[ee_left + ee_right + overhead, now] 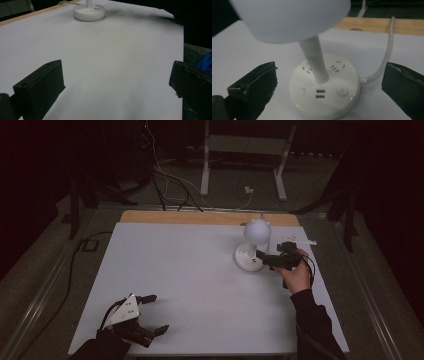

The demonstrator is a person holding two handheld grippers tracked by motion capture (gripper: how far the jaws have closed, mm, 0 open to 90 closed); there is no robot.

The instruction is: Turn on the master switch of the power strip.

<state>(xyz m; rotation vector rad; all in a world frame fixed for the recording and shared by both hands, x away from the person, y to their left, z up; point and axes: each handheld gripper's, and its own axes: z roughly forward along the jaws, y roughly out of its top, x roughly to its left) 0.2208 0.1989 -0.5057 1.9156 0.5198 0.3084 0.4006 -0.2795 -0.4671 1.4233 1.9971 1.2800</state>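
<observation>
A white desk lamp (252,246) is standing upright on the white tabletop (190,285), toward the far right part of it, not far from the bare wooden strip (200,217) running along the tabletop's far edge. Its long axis is running vertically: a slim stem (314,58) is rising from the middle of a round base (324,87) and carrying a rounded white shade (289,17) at the top. On the base's top face, socket slots are sitting behind the stem, and a pair of USB ports (320,93) is facing the right gripper's camera, flanked by a plain round button (302,91) and a power button (342,90). A white cord (387,52) is leaving the base at its side and curving away toward the wooden strip.

The right gripper (265,259) is hovering just beside the lamp's base, pointing at it from the lamp's right, its jaws spread wide and grasping nothing, not touching the base.

The left gripper (152,314) is resting well apart from the lamp, near the tabletop's front left corner, jaws likewise released and holding nothing, aiming across bare tabletop toward the lamp's base (89,12).
</observation>
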